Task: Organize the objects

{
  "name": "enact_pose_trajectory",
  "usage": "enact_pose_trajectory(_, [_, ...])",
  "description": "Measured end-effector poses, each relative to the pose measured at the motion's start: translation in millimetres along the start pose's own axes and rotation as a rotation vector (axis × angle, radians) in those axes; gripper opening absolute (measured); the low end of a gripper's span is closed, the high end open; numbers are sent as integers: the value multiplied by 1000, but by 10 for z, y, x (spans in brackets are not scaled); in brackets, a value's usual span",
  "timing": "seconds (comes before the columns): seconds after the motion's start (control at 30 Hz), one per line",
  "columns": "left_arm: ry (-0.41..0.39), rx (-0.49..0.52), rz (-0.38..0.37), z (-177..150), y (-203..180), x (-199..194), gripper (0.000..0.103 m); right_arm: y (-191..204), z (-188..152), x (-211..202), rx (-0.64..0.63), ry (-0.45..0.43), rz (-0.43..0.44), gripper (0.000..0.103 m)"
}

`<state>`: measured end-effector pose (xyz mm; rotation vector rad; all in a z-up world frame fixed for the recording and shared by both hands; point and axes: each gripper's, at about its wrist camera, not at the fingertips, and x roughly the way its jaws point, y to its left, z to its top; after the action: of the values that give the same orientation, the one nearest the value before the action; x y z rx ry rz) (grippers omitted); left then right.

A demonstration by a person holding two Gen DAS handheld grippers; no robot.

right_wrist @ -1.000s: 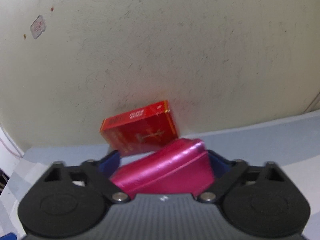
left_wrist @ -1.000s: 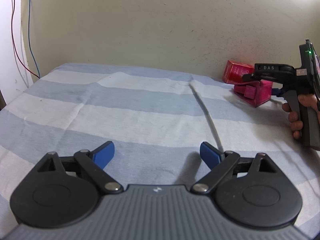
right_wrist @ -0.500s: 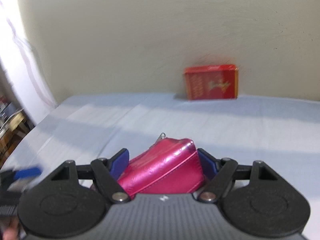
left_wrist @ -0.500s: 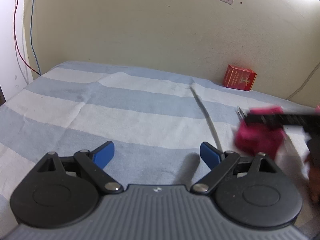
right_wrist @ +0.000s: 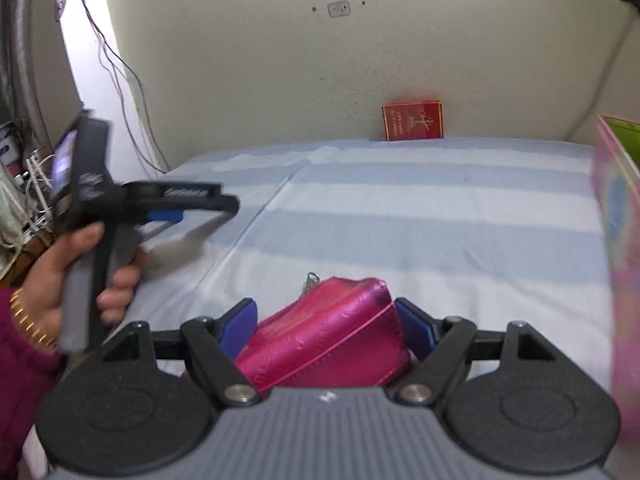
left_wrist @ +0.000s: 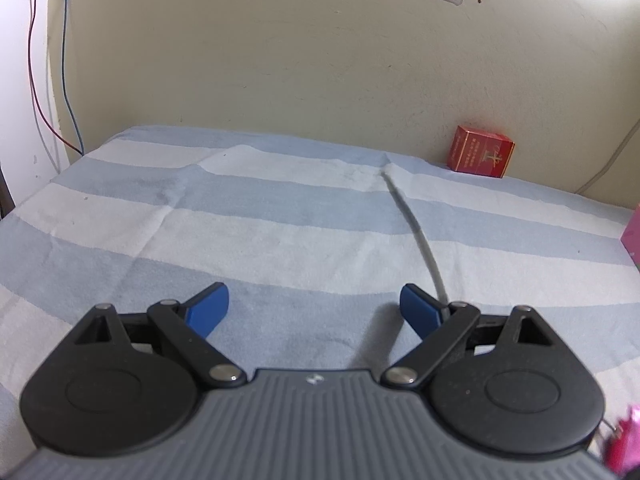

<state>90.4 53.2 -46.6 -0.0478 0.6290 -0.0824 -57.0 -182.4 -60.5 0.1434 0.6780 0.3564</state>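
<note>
My right gripper [right_wrist: 326,320] is shut on a shiny magenta pouch [right_wrist: 328,344] and holds it over the near part of the striped bed sheet [right_wrist: 420,216]. A sliver of the pouch [left_wrist: 622,446] shows at the bottom right of the left wrist view. My left gripper [left_wrist: 314,306] is open and empty above the sheet [left_wrist: 240,232]; it also shows in the right wrist view [right_wrist: 160,204], held by a hand at the left. A red box [left_wrist: 482,156] stands against the far wall, also seen in the right wrist view [right_wrist: 413,120].
A pink and green box [right_wrist: 616,216] stands at the right edge; its corner [left_wrist: 633,236] shows in the left wrist view. A fold ridge [left_wrist: 416,228] runs down the sheet. Wires [left_wrist: 36,80] hang at the left wall. Clutter [right_wrist: 24,168] lies left of the bed.
My right gripper has pulled back from the red box at the wall toward the near side of the bed, carrying the pouch. The left gripper has stayed open and nearly still.
</note>
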Motion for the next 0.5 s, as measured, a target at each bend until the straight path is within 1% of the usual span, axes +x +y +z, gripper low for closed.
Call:
enact_pose_trajectory(0.03, [-3, 3, -1, -8, -2, -6, 94, -49, -50, -114, 29, -23, 16, 86])
enact_pose_trajectory(0.07, [-6, 3, -2, -14, 1, -12, 94, -105, -88, -216, 60, -52, 21, 88])
enact_pose_trajectory(0.13, [-14, -1, 0, -22, 10, -21, 94, -250, -116, -361, 115, -84, 21, 88])
enact_pose_trajectory(0.27, [-32, -23, 22, -35, 27, -51, 94, -471, -174, -606, 216, -118, 24, 87])
enact_pose_trajectory(0.37, [-33, -23, 40, -36, 11, -56, 94, -518, -237, -694, 219, -134, 21, 87])
enact_pose_trajectory(0.5, [-25, -1, 69, -29, -32, -34, 94, -557, -285, -711, 223, -133, 31, 87])
